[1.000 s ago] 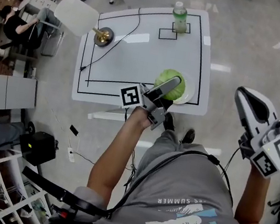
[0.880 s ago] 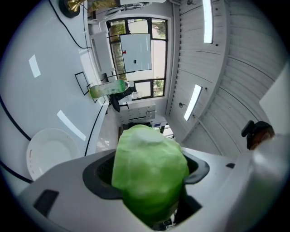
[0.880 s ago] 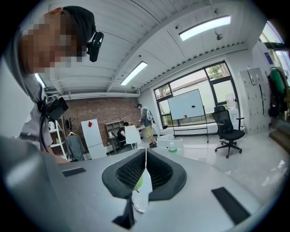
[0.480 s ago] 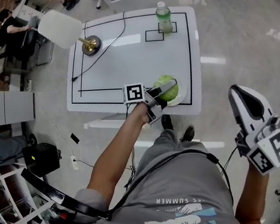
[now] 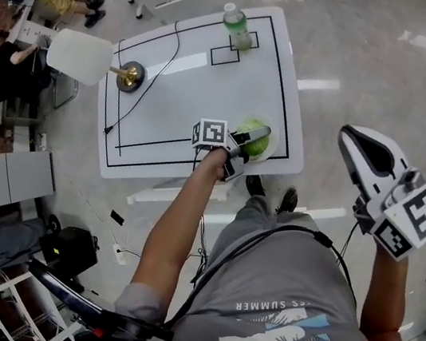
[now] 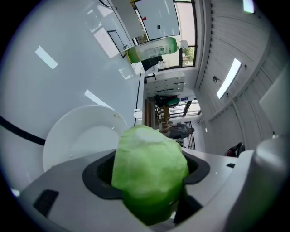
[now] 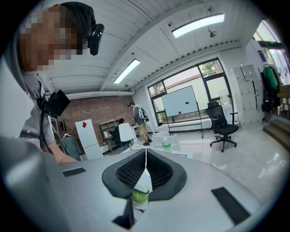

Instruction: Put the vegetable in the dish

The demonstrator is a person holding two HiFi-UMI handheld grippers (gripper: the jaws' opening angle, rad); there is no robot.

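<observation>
Jaws of the left gripper [image 5: 251, 137] are clamped on the vegetable [image 6: 149, 172], a pale green leafy head that fills the gap between them and bulges out past the pads. The vegetable is held over the white dish [image 6: 77, 136], whose rim and bare bottom are seen just beyond and beneath it. Whether it already rests on the dish cannot be told. The jaws of the right gripper [image 7: 145, 179] are closed with nothing in them, and that gripper is held off to the right, beyond the edge of the counter [image 5: 187, 80] and over the floor.

The step in hand is judged to be the placing itself: the carry looks finished and only the set-down and release are left. The next move is judged to call for the vegetable being seated low in the dish before the jaws are parted, then a straight pull back towards the person so that the round head is not rolled out.

The dish is set at the near right corner of the counter, close to both edges and just beside the black border line, so little margin is left on those sides. The middle of the counter is bare. A bottle [image 5: 235, 25] at the far side and a lamp [image 5: 129, 75] with its cable [image 5: 157, 67] at the left are well apart from the dish.
</observation>
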